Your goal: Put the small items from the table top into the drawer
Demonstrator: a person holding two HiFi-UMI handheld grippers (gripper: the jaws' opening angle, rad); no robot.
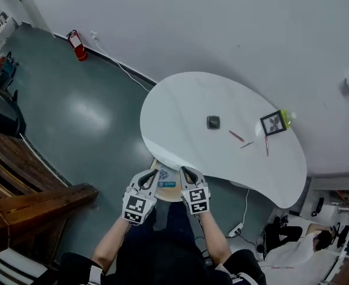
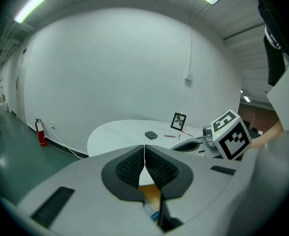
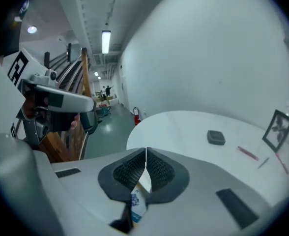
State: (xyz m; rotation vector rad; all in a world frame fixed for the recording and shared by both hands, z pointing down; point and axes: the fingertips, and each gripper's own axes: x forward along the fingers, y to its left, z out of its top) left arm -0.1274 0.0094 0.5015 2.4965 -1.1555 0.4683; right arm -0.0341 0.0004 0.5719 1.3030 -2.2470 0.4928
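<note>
— Where are the two tools?
— Side by side over the open wooden drawer [image 1: 170,193], at the near edge of the white curved worktop [image 1: 180,100]. The left tool [image 1: 147,178] and the right tool [image 1: 188,174] both have their jaws pressed together with nothing between them.
— And the small items?
— A blue-and-white packet [image 1: 165,176] lies in the drawer. The dark square pad [image 1: 213,122] and thin red pens [image 1: 236,136] lie near the black picture frame [image 1: 273,123], well apart from the tools. The drawer is likely left open for them.
</note>
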